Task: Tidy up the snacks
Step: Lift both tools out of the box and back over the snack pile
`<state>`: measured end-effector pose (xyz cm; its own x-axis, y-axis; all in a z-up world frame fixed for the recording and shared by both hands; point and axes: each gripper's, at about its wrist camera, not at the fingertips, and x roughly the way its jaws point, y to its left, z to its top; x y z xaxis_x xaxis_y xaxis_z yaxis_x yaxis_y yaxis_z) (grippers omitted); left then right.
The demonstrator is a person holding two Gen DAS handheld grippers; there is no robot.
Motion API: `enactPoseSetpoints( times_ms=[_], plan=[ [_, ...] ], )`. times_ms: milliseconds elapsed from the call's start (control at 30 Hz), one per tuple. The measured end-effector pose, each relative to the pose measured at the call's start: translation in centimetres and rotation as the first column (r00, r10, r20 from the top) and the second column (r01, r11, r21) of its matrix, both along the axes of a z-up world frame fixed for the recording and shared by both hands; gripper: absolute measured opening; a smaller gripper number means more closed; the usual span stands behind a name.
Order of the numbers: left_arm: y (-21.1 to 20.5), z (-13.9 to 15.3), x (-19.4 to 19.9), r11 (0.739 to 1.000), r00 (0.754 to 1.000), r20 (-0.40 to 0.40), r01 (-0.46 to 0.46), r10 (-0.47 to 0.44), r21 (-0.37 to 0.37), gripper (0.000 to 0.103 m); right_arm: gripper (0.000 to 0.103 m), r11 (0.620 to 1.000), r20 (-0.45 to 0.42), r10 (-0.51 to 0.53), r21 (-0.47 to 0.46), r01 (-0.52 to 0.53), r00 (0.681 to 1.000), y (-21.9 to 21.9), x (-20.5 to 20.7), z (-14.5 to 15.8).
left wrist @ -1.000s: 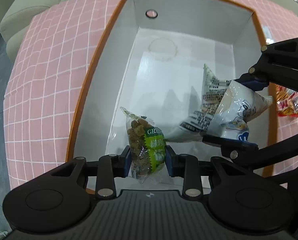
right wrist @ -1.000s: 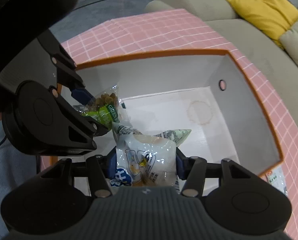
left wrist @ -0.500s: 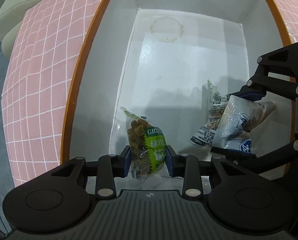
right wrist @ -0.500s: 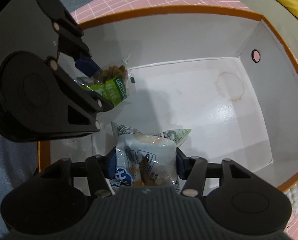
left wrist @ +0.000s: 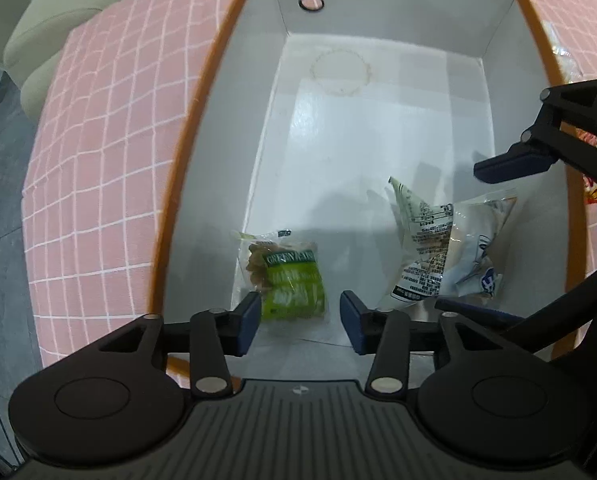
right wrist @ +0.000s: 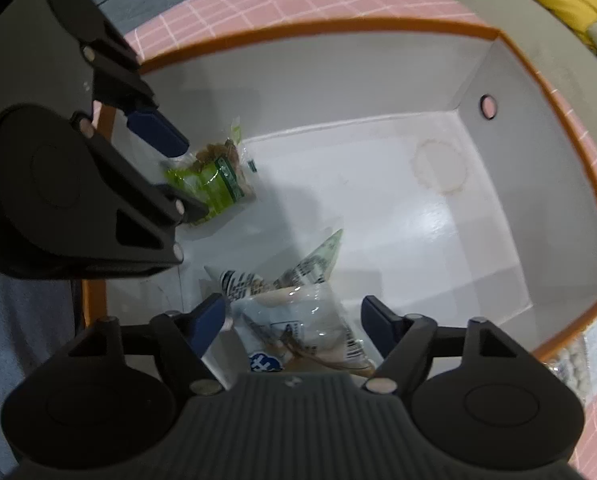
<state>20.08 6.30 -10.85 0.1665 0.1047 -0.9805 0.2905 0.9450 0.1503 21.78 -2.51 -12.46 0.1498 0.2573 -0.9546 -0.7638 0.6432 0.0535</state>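
Snacks are down: both packets now lie on the floor of the white box (left wrist: 502, 92), near its close end wall. Half a second back I had each one clamped; now both sets of jaws stand open with clear gaps to the packets.

- Green snack packet (left wrist: 294, 276): lies flat by the box's near-left corner, just ahead of my left gripper (left wrist: 300, 316), not touched by either pad.
- White snack packet (right wrist: 298, 324): sits rumpled against the box's near wall, toward the right, between the spread fingers of my right gripper (right wrist: 294, 322). I can't tell if it leans on a second printed wrapper (left wrist: 418, 236) or if that is its own back face.

Reading: the release looks done for this pair. More packets (right wrist: 578, 356) are visible outside the box's orange rim on the pink-check worktop (left wrist: 110, 128), so I judge the sorting unfinished. Next I'd lift both grippers clear without snagging film.
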Motion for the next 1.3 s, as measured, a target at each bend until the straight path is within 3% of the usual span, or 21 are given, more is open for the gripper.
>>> enactPoseSetpoints(
  times_ms=[133, 400, 500, 633, 800, 1000, 1167, 1300],
  plan=[
    [0.3, 2.0, -0.8, 1.0, 0.998, 0.059, -0.012, 0.012, -0.01, 0.064, 0.079, 1.0, 0.052, -0.023, 0.017, 0.022, 0.998, -0.6, -0.3, 1.9],
    [1.4, 6.4, -2.9, 0.997, 0.978, 0.195, -0.062, 0.071, -0.049, 0.067, 0.079, 0.989, 0.153, -0.112, 0.114, 0.095, 0.982, -2.5, -2.1, 6.8],
    [1.2, 7.9, -3.9, 0.993, 0.96, 0.261, -0.086, 0.104, -0.078, 0.067, 0.079, 0.98, 0.192, -0.156, 0.156, 0.127, 0.969, -3.6, -3.0, 8.2],
    [0.3, 10.2, -5.8, 0.986, 0.917, 0.367, -0.12, 0.156, -0.119, 0.067, 0.079, 0.963, 0.253, -0.219, 0.212, 0.167, 0.942, -5.1, -4.6, 9.8],
    [-1.8, 12.4, -8.7, 0.973, 0.841, 0.505, -0.097, 0.193, -0.21, 0.071, 0.079, 0.94, 0.35, -0.301, 0.263, 0.216, 0.887, -7.0, -7.5, 11.5],
    [-5.0, 12.5, -11.4, 0.957, 0.791, 0.573, -0.056, 0.217, -0.286, 0.072, 0.079, 0.901, 0.427, -0.414, 0.32, 0.294, 0.804, -10.0, -11.0, 12.0],
    [-6.9, 11.3, -13.1, 0.911, 0.778, 0.554, -0.057, 0.297, -0.409, 0.072, 0.079, 0.853, 0.442, -0.514, 0.354, 0.383, 0.735, -13.1, -13.9, 11.3],
    [-8.8, 9.5, -13.9, 0.901, 0.799, 0.522, -0.054, 0.298, -0.431, 0.072, 0.079, 0.817, 0.457, -0.575, 0.364, 0.448, 0.678, -15.7, -16.1, 10.2]
  ],
)
